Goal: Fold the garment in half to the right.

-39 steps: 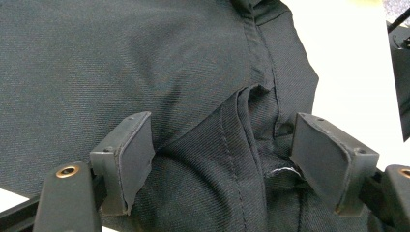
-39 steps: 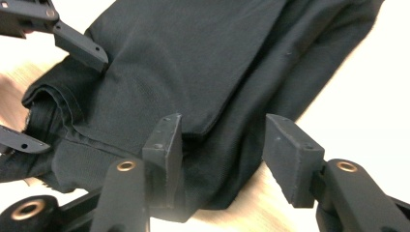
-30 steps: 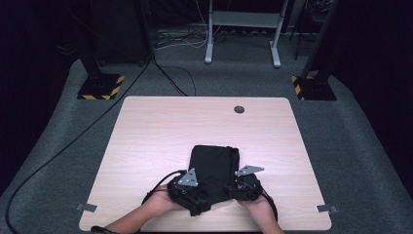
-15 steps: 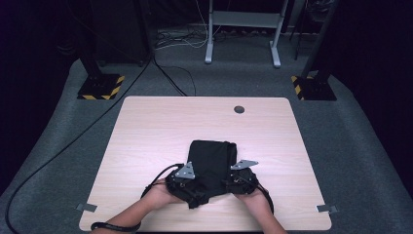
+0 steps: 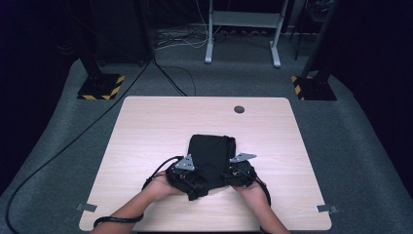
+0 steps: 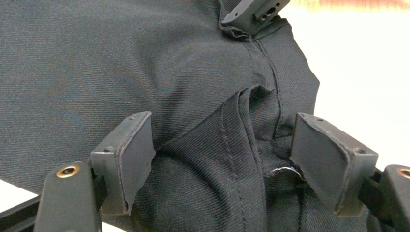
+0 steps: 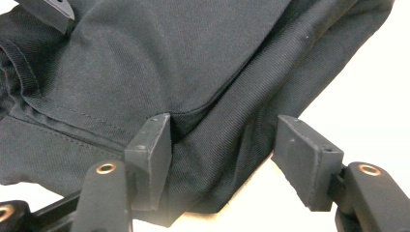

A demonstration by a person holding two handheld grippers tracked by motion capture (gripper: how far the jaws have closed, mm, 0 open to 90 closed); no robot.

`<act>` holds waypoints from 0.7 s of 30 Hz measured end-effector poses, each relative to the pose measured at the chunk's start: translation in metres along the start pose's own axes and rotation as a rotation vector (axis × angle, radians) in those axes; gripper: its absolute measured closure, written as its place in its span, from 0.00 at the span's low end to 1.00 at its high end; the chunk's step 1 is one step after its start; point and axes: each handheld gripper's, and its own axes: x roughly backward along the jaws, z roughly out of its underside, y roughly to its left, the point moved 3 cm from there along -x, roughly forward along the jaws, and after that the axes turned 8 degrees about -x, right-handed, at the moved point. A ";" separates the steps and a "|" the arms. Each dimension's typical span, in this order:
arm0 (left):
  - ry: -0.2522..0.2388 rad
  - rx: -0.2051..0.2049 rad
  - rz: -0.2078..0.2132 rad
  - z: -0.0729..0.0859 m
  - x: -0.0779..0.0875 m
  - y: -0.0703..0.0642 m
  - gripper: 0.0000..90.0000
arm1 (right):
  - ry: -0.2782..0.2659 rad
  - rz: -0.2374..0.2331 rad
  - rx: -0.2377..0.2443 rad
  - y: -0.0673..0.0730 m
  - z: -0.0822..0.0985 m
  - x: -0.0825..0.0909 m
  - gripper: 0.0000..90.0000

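Note:
A black folded garment [image 5: 212, 148] lies on the pale wooden table [image 5: 146, 126], near its front middle. My left gripper [image 5: 196, 182] is at the garment's near left corner. In the left gripper view its jaws [image 6: 220, 150] are shut on a thick bunched fold of the cloth [image 6: 121, 63]. My right gripper [image 5: 227, 178] is at the near right corner. Its jaws [image 7: 222, 150] have just been opening: the left pad [image 7: 152, 145] rests against the folded edge of the cloth [image 7: 193, 48], while the right pad [image 7: 304, 159] stands clear over bare table.
A round grommet hole [image 5: 238, 109] sits at the table's far edge. Tape tabs mark the near corners [image 5: 85, 207]. Beyond the table are grey carpet, a cable [image 5: 73, 141], striped stand bases [image 5: 100, 87] and a white frame [image 5: 243, 29].
Both hands and the near end of the garment have shifted a little to the left and away from the front edge. The right jaws stand wider apart.

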 end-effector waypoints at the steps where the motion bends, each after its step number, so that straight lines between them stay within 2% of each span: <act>1: -0.001 0.000 -0.001 0.000 0.000 0.001 0.26 | 0.001 0.000 -0.002 -0.001 0.000 0.000 0.42; 12: -0.015 0.015 -0.010 0.001 0.000 0.000 0.25 | 0.005 -0.001 0.006 -0.003 -0.002 -0.001 0.39; 18: -0.015 0.016 -0.013 0.000 0.000 0.000 0.25 | 0.007 -0.003 -0.006 -0.004 -0.001 0.000 0.35; 21: -0.022 0.043 -0.011 -0.001 0.002 0.000 0.24 | 0.010 -0.002 0.001 -0.005 -0.002 0.003 0.33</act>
